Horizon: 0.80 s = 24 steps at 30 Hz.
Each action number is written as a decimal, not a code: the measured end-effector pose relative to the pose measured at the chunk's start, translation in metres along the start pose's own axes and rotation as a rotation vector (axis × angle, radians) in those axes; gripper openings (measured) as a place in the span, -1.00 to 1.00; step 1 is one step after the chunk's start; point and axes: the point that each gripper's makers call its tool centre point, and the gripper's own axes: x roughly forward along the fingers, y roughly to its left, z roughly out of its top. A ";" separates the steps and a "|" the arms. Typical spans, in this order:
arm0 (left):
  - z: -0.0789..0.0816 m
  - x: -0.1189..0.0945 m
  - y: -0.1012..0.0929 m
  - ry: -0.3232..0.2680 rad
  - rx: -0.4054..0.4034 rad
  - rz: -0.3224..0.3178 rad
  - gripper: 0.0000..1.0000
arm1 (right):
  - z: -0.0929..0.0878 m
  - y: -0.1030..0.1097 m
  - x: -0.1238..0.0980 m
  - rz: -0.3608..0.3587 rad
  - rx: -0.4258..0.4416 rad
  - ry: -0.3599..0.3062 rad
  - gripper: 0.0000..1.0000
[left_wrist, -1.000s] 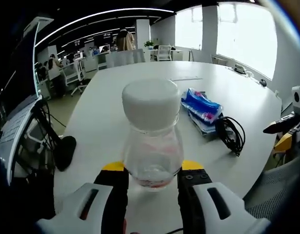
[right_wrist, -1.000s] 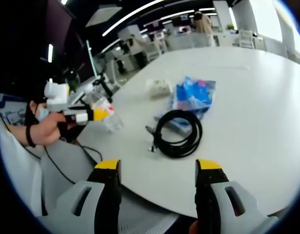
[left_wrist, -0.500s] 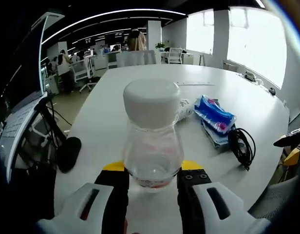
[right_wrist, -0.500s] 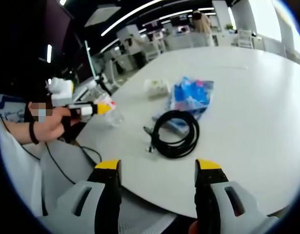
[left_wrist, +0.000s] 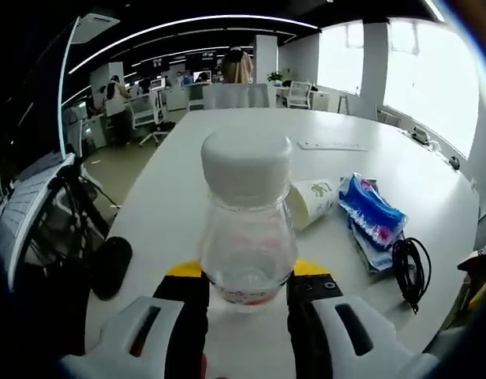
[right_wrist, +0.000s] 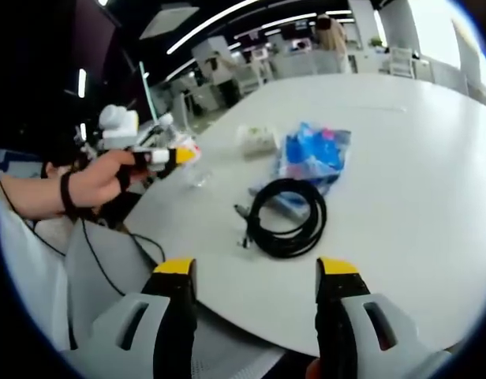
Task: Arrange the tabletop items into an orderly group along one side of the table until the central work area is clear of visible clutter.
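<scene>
Left tongs (left_wrist: 247, 286) clamp bottle (left_wrist: 247, 221); right tongs (right_wrist: 255, 272) gape before cable coil (right_wrist: 289, 215), blue packet (right_wrist: 315, 153).

A clear bottle (left_wrist: 247, 245) with a white cap (left_wrist: 246, 164) and faint red print. The counter (right_wrist: 432, 158) is white. Near the black cable coil (right_wrist: 289, 215) lies a blue packet (right_wrist: 315, 151) with pink marks. Each gripper (right_wrist: 255, 272) is white with black, yellow-tipped jaws.

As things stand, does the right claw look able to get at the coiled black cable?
Probably yes. The right claw hangs open with nothing between its jaws, and the coiled black cable lies ahead on bare white table, only its far edge against the blue packet. Nothing blocks the approach.
</scene>
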 end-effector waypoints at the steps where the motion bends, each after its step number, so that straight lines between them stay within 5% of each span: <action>1: 0.002 0.001 0.000 -0.001 -0.002 0.003 -0.26 | 0.001 0.000 0.000 0.000 -0.001 0.000 0.18; 24: 0.035 0.039 0.010 -0.006 -0.025 0.032 -0.25 | 0.004 -0.003 0.003 0.008 -0.009 0.031 0.18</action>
